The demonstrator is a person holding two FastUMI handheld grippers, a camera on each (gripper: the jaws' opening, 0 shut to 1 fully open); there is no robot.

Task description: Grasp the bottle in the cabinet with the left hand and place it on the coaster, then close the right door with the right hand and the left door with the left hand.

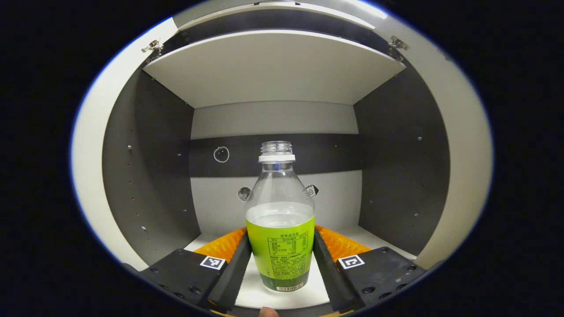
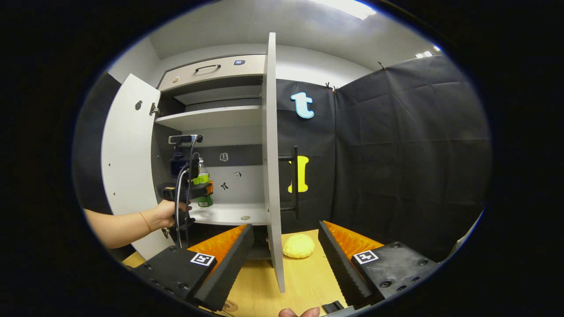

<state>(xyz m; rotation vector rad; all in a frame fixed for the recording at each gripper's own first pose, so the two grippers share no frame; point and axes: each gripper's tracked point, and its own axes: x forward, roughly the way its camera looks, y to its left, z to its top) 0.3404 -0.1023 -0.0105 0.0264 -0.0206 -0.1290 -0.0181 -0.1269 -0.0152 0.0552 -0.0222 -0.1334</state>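
The bottle stands upright on the cabinet's lower shelf, uncapped, about half full of clear liquid, its green label facing you. It sits midway between the fingers of your left gripper, whose inner faces lie against the label on both sides; the jaws appear clenched on the bottle at label height, low on the body, where the wall is straight and a grip is less likely to tip it. Whether the pads press firmly or merely touch cannot be judged. With no cap fitted, keep the bottle vertical as you withdraw it, or the liquid may spill.

The upper shelf overhangs the neck, so the way out is toward you, not upward. In the right gripper view, your left hand holds that gripper inside the open cabinet, and the bottle shows behind it.

Your right gripper waits outside, its jaws spread wide and holding nothing, with the edge of the right door seen between them; it seems staged for the later push. The left door stands swung open. A yellow bun-like object rests on the wooden table. The coaster cannot be identified with confidence.
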